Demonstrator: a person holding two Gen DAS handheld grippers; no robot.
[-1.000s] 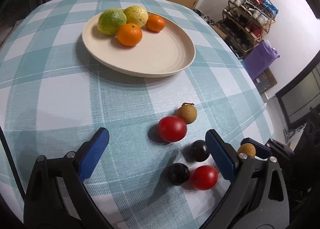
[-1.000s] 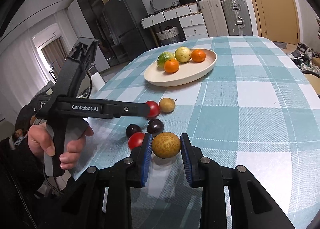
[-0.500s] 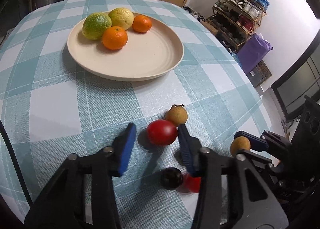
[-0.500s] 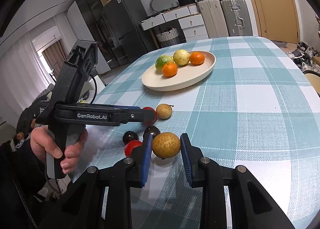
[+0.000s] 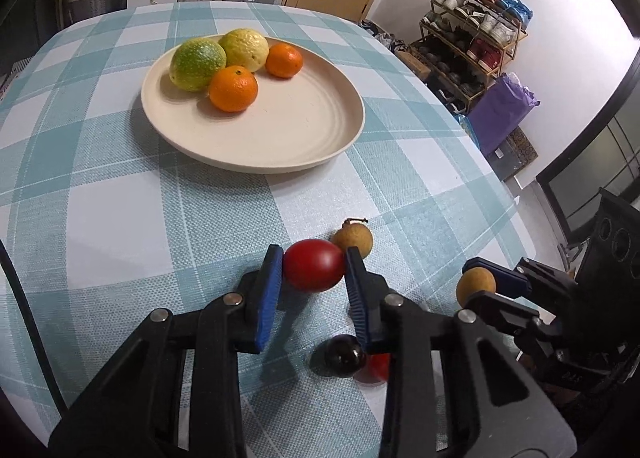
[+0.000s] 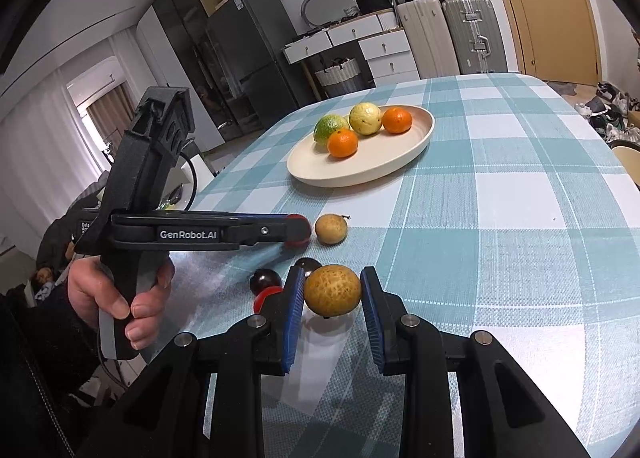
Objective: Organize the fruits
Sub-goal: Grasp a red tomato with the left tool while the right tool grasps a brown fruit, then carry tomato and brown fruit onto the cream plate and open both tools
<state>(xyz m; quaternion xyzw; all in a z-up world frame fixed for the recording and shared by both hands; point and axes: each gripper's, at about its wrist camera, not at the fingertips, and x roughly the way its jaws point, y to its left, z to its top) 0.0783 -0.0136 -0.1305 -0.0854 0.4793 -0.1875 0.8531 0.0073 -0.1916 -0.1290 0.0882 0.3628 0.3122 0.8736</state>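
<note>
Left wrist view: the left gripper (image 5: 314, 272) is gripping a red tomato (image 5: 314, 265) on the checked tablecloth (image 5: 120, 218); its jaws have just been closing and both blue pads are now pressing the tomato's sides. A small tan fruit (image 5: 353, 242) is touching the tomato on its far side. Nearer than the tomato, a dark round fruit (image 5: 344, 355) is lying beside a second red fruit (image 5: 376, 368). Well beyond the tomato, the cream plate (image 5: 312, 130) is holding 2 oranges (image 5: 233, 88), 1 green citrus (image 5: 197, 64) and 1 yellow citrus (image 5: 245, 49).

Right wrist view: the right gripper (image 6: 332, 294) is clamping a speckled tan fruit (image 6: 332, 295), jaws narrowly set, just right of the tomato's group. A hand (image 6: 116, 298) is holding the left gripper's handle.
</note>
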